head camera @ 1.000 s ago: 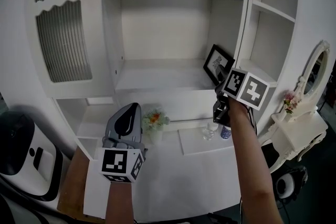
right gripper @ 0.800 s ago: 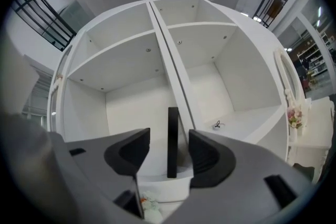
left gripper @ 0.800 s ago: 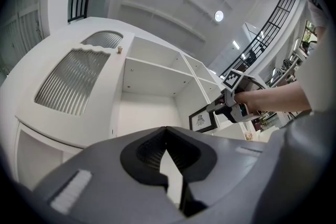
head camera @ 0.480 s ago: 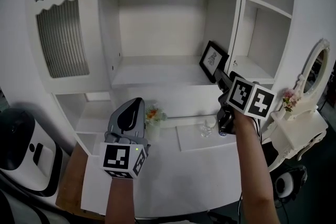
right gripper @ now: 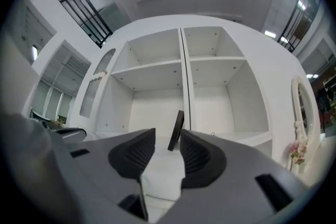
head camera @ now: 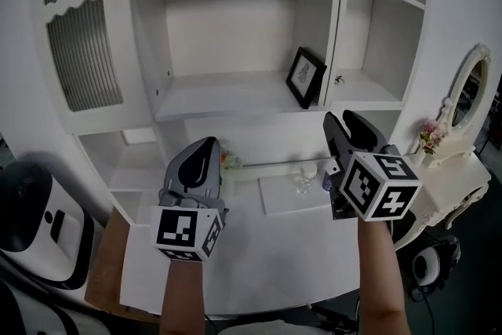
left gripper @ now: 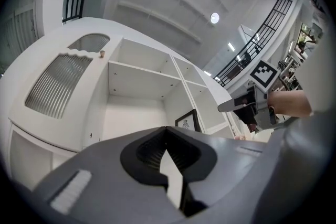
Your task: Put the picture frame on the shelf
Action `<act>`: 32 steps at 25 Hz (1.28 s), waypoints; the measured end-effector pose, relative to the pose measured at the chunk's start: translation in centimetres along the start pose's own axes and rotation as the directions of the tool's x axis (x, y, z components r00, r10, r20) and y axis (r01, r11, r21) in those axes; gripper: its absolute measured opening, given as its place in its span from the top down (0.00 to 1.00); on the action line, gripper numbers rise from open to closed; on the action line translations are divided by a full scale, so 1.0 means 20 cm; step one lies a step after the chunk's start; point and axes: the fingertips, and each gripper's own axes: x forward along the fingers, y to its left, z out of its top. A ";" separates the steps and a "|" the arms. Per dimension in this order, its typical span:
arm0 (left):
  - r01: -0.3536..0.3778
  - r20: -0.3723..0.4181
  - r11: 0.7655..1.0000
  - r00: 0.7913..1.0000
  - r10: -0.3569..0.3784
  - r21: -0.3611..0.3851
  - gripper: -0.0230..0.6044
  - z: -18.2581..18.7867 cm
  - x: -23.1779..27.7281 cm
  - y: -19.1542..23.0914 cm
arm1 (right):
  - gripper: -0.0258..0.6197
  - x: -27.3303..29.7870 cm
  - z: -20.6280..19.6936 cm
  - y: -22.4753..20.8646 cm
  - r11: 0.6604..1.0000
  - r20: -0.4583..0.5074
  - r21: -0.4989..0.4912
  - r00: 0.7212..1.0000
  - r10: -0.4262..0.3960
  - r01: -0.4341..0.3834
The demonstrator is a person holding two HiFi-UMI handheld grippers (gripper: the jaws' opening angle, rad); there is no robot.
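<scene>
The black picture frame stands on the white shelf, leaning against the cabinet's middle divider. It also shows in the left gripper view and edge-on in the right gripper view. My right gripper hangs in front of and below the shelf, well apart from the frame. Its jaws are closing with nothing between them. My left gripper hovers over the white table with its jaws shut and empty.
Below the shelf, the white table carries a small flower vase, a glass and a flat tray. A white ornate mirror and pink flowers stand at the right. A white appliance sits low at the left.
My right gripper has drawn back and down from the frame, which stays leaning on the shelf. The left gripper has barely moved.
</scene>
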 end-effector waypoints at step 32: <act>0.043 -0.003 0.999 0.999 -0.043 0.028 0.95 -0.10 -0.11 -0.16 | 0.95 -0.41 -0.30 0.05 0.978 0.063 -0.208 0.998 0.015 -0.002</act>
